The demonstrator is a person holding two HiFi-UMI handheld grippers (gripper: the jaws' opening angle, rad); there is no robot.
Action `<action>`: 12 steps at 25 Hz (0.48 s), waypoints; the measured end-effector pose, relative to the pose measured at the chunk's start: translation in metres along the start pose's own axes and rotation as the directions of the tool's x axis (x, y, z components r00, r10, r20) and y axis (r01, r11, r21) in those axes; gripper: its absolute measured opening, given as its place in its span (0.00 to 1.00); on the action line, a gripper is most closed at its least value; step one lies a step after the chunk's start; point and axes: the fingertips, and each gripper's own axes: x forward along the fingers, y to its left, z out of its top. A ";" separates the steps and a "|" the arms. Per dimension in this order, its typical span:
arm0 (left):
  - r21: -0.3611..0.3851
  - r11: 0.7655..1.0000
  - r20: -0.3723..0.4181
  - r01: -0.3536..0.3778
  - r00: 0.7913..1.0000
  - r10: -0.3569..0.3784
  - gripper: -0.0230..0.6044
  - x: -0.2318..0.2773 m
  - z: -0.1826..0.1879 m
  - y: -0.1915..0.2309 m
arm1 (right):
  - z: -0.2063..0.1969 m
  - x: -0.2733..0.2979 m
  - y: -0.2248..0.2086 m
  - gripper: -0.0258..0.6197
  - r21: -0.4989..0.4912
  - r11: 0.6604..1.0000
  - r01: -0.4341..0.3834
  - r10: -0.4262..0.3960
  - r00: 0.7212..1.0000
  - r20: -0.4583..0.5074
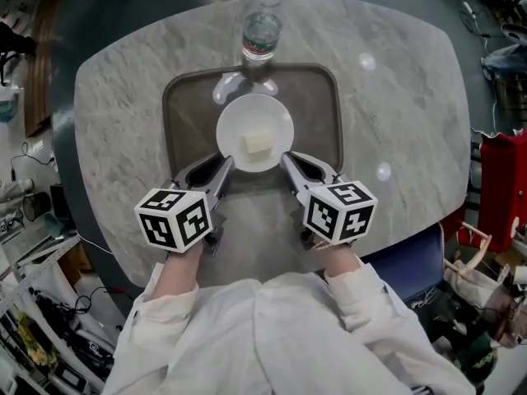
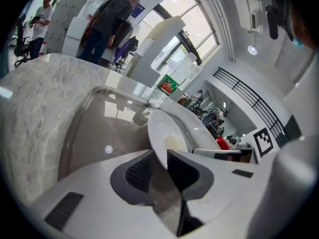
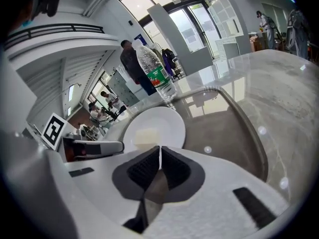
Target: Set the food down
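Both tools clamped: left gripper (image 1: 226,164) and right gripper (image 1: 287,160) pinch the white plate (image 1: 255,115) at its near rim, 1 pale food block (image 1: 258,144) aboard, brown tray (image 1: 317,105) directly beneath.

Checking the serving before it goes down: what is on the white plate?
One pale block of food lies near the middle of the plate; nothing else shows. The left gripper and right gripper cover the rim parts they clamp.

Glossy white plate (image 1: 235,126) on a smooth brown tray (image 1: 185,113), polished marble-look table (image 1: 395,97), clear plastic bottle (image 1: 262,33)
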 end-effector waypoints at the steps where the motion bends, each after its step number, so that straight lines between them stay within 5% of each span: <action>1: 0.018 1.000 -0.015 0.003 1.000 -0.003 0.16 0.003 -0.001 -0.001 | 0.001 0.002 0.004 0.06 -0.014 1.000 -0.008 0.008 1.000 -0.002; 12: 0.039 0.999 -0.011 -0.034 0.999 0.034 0.16 0.002 -0.002 0.004 | -0.001 0.001 0.008 0.06 -0.028 1.000 -0.010 0.010 1.000 0.010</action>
